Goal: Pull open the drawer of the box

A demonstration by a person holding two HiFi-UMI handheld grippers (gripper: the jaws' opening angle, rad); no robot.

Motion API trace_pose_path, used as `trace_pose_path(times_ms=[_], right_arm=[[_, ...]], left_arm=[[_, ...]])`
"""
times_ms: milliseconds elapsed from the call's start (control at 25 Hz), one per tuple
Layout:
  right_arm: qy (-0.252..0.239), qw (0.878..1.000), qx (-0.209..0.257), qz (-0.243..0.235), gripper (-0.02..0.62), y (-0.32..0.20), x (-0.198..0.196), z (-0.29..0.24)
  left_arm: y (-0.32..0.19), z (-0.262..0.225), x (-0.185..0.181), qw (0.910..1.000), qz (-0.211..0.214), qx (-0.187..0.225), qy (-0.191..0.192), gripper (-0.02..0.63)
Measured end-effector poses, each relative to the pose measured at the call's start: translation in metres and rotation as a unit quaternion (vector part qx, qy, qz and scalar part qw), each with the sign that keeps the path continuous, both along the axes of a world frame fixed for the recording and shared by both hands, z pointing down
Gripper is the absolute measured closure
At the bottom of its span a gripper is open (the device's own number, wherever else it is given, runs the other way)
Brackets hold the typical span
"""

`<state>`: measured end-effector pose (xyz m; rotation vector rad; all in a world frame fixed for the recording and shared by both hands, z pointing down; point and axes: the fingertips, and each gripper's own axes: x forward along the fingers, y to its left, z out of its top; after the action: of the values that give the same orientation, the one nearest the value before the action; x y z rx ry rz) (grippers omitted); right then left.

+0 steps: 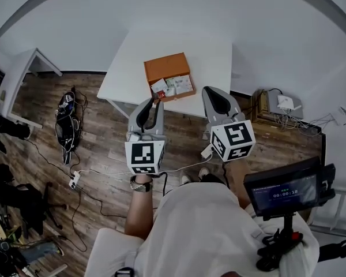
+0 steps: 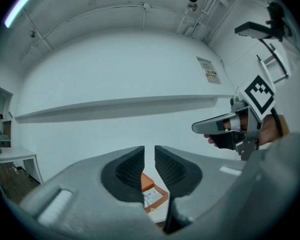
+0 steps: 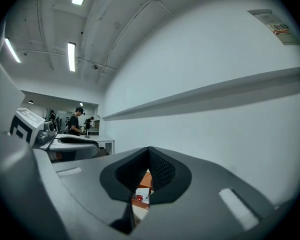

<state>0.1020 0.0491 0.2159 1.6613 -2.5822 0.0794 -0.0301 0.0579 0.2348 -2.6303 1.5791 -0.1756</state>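
An orange box (image 1: 166, 68) lies on the white table (image 1: 210, 53), its drawer (image 1: 174, 88) pulled out toward me with small packets in it. Both grippers hang in the air on my side of the table, clear of the box and pointing level. My left gripper (image 1: 148, 104) has its jaws a narrow slit apart with nothing between them (image 2: 149, 156). My right gripper (image 1: 214, 94) is shut and empty, tips touching (image 3: 149, 154). Below the jaws, part of the box shows in the left gripper view (image 2: 149, 182) and in the right gripper view (image 3: 145, 178).
Wooden floor lies around the table, with a black bag (image 1: 66, 118), cables and a power strip (image 1: 75, 180) at left. A crate with a white device (image 1: 277, 104) sits at right. A screen on a stand (image 1: 284, 193) is at my right. People stand far off (image 3: 75, 120).
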Motion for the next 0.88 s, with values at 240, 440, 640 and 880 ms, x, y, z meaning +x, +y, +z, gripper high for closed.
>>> trace_pose_path(times_ms=[240,440,640,880], right_arm=[[0.008,1.0,0.015,-0.02,0.595,0.003,-0.012,-0.016],[0.004,0.999,0.029,-0.03,0.594,-0.001,-0.019,-0.029],[0.006,0.999,0.04,-0.037,0.594,-0.001,-0.02,-0.034],[0.02,0.998,0.043,-0.045,0.594,0.0,-0.022,-0.033]], left_arm=[[0.001,-0.024,-0.004,0.9996,0.003,0.027,-0.003,0.537],[0.002,-0.034,-0.009,0.999,-0.004,0.044,-0.01,0.537],[0.003,-0.034,-0.008,0.9988,-0.009,0.047,-0.008,0.537],[0.004,-0.03,-0.01,0.9988,-0.015,0.045,-0.009,0.537]])
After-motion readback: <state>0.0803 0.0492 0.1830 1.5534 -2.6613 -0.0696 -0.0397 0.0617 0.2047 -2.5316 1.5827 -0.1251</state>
